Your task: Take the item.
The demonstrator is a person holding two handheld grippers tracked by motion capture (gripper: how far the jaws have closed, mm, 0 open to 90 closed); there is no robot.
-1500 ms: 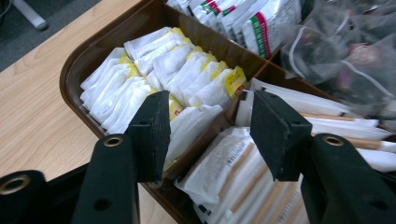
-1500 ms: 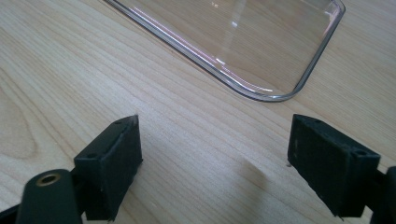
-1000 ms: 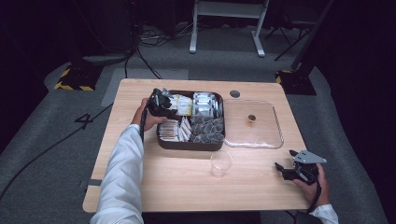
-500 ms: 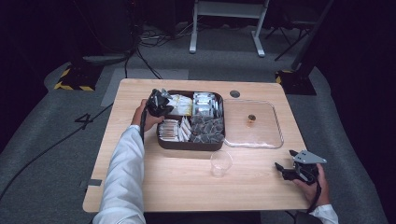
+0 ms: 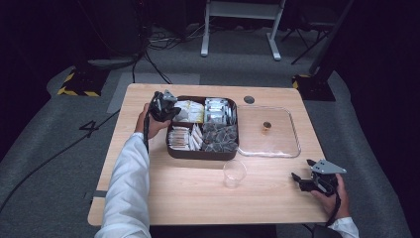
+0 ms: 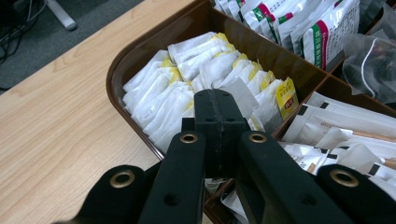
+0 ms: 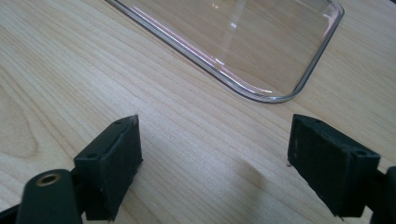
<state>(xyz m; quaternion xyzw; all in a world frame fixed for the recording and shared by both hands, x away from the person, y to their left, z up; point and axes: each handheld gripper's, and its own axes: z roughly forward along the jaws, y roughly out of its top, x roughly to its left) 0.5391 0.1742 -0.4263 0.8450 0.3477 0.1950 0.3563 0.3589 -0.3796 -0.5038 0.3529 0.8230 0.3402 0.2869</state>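
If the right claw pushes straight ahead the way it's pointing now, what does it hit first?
Probably the clear lid lying flat on the table. The right claw is open, with bare wood ahead of it, then the lid's rounded corner. Depth is hard to judge.

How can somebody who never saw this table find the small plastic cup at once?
Start at the brown tray of packets in the table's middle. Just in front of its near right corner stands the cup, alone on bare wood. It is the only upright clear thing; the clear lid beside the tray lies flat.
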